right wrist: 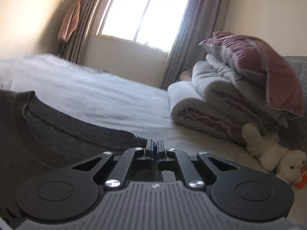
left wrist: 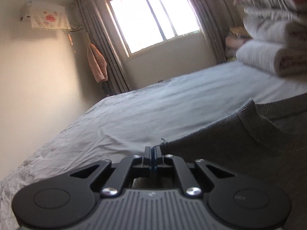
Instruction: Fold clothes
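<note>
sweater: dark grey knit sweater [left wrist: 239,149], spread on the bed [left wrist: 153,111], ribbed round neckline [left wrist: 268,132] showing
sweater place: near edge of bed, on the side away from the window [left wrist: 153,17]
sweater heading: neck opening faces toward the window; body long axis seems to run from neckline back toward the cameras, lower part out of view so cannot tell for sure
shoulder line: runs crosswise between the two grippers, neckline between them
left hand-held gripper [left wrist: 153,148]: jaws pressed together, pinching the sweater's edge at the left shoulder corner
right hand-held gripper [right wrist: 155,142]: jaws pressed together, pinching the sweater [right wrist: 48,134] at the ribbed edge by the right shoulder
bed sheet: pale, wrinkled, bare between sweater and window
folded quilts [right wrist: 220,99]: stacked on bed, right of sweater, pink pillow [right wrist: 268,67] on top
plush toy [right wrist: 272,153]: white, beside quilts, right of sweater
curtains [left wrist: 99,44]: grey, both sides of window
towel [left wrist: 96,63]: orange, hanging left of window
</note>
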Motion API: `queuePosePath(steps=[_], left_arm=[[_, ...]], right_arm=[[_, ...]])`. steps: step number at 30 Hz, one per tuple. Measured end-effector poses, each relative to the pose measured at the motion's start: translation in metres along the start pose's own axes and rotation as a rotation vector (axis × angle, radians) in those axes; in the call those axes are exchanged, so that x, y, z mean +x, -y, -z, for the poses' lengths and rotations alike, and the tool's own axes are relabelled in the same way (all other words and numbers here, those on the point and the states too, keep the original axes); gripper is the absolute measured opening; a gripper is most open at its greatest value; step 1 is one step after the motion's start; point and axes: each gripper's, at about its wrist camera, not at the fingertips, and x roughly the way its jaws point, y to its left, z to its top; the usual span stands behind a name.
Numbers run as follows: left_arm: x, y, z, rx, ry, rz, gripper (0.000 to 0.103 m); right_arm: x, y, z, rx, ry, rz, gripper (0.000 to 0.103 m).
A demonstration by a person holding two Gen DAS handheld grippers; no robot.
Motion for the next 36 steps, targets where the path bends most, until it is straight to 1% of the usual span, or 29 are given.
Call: queuePosePath(steps=[5,9,12,13,15,17,18,19,20,21,22,23,25,29,31,36], left_arm=[[0.021,0.018,0.017,0.076,-0.06,-0.002,0.003],[0.037,0.028,0.014,0.125,-0.159,0.008,0.004],[0.039,0.04,0.015,0.21,-0.19,-0.015,0.003],[0.038,0.041,0.014,0.215,-0.196,-0.015,0.003],[0.031,0.039,0.013,0.2,-0.203,-0.007,0.005],[0.025,0.037,0.011,0.184,-0.21,0.002,0.008],[0.021,0.034,0.01,0.165,-0.219,0.008,0.011],[0.017,0.03,0.007,0.14,-0.232,0.015,0.018],[0.012,0.027,0.006,0.128,-0.238,0.02,0.021],[0.007,0.025,0.004,0.123,-0.241,0.022,0.027],[0.002,0.023,0.003,0.119,-0.244,0.024,0.031],[-0.004,0.021,0.002,0.114,-0.247,0.026,0.033],[-0.015,0.017,-0.001,0.099,-0.259,0.032,0.041],[-0.035,0.006,-0.004,0.054,-0.302,0.055,0.042],[-0.041,-0.001,-0.003,0.04,-0.312,0.067,0.043],[-0.064,-0.01,0.005,0.039,-0.326,0.092,0.043]], right_arm=[[0.029,-0.015,0.013,-0.042,-0.072,-0.011,0.004],[0.045,-0.019,0.017,-0.064,-0.138,-0.03,0.004],[0.061,-0.024,0.02,-0.083,-0.237,-0.05,0.004],[0.064,-0.025,0.02,-0.093,-0.261,-0.049,0.004],[0.062,-0.028,0.018,-0.107,-0.274,-0.045,0.004],[0.056,-0.026,0.014,-0.083,-0.286,-0.061,0.006],[0.052,-0.024,0.012,-0.065,-0.291,-0.07,0.007],[0.047,-0.02,0.009,-0.047,-0.294,-0.081,0.008],[0.042,-0.018,0.008,-0.04,-0.298,-0.086,0.009],[0.035,-0.016,0.007,-0.042,-0.301,-0.088,0.01],[0.029,-0.016,0.007,-0.049,-0.304,-0.089,0.013],[0.024,-0.016,0.007,-0.056,-0.307,-0.088,0.015],[0.012,-0.014,0.007,-0.06,-0.314,-0.088,0.018],[-0.004,0.0,0.003,-0.009,-0.329,-0.101,0.022],[-0.015,0.004,0.001,0.013,-0.338,-0.107,0.023],[-0.043,0.007,0.001,0.007,-0.347,-0.097,0.024]])
